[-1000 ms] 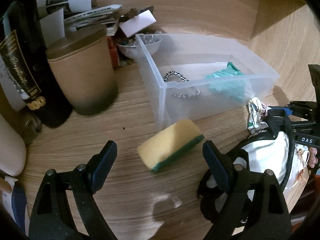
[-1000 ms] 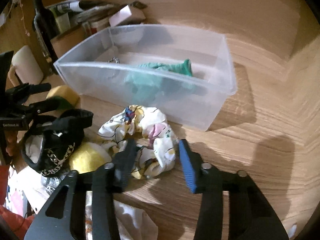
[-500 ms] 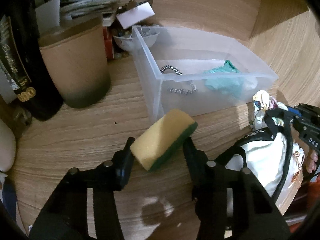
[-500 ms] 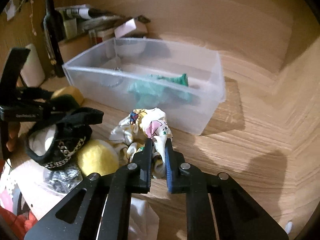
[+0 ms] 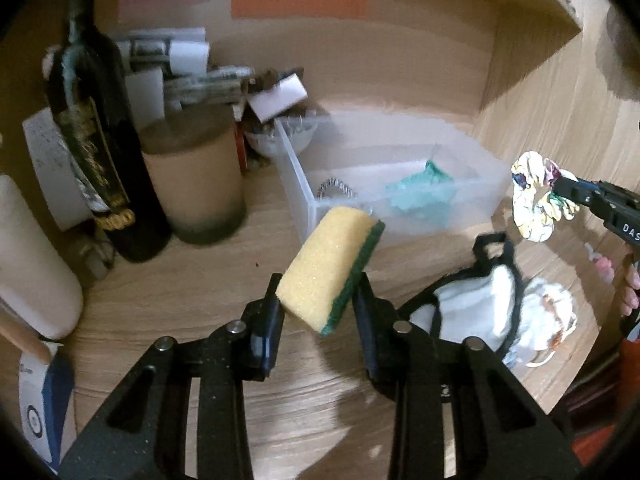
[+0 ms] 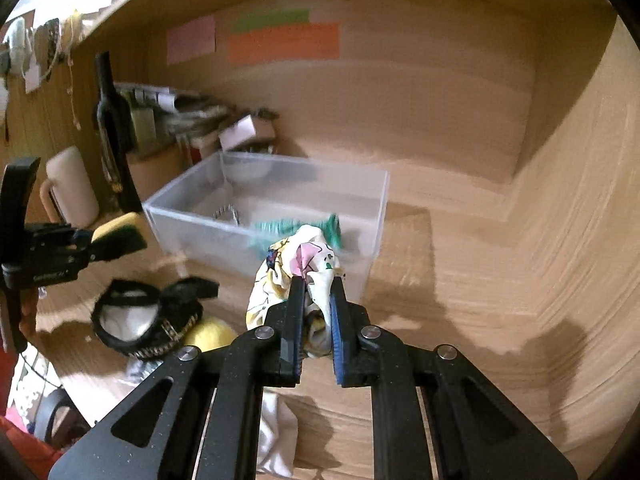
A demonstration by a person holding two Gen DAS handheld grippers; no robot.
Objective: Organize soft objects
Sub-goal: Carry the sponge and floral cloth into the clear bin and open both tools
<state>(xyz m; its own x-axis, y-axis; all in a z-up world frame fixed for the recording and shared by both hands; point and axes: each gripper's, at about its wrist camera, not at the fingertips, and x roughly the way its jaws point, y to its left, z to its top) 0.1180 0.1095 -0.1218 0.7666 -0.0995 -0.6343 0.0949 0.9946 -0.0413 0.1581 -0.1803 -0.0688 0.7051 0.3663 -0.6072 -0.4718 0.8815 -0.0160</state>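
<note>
My left gripper [image 5: 318, 294] is shut on a yellow sponge with a green scouring side [image 5: 328, 268] and holds it above the wooden desk, in front of the clear plastic bin [image 5: 304, 200]. My right gripper [image 6: 318, 280] is shut on a floral white cloth scrunchie [image 6: 304, 260], lifted off the desk just in front of the bin [image 6: 372, 216]. The scrunchie also shows in the left wrist view [image 5: 534, 200]. A teal cloth [image 5: 420, 192] and a metal chain [image 5: 334, 188] lie inside the bin.
A black-and-white headband-like item [image 6: 148, 312], a yellow soft ball [image 6: 212, 334] and white cloth [image 5: 548, 320] lie on the desk near the bin. A dark wine bottle [image 5: 96, 140], a brown canister [image 5: 196, 180], papers and a small bowl stand at the back left.
My left gripper closed on the sponge and lifted it. My right gripper closed on the floral scrunchie and raised it off the desk toward the bin.
</note>
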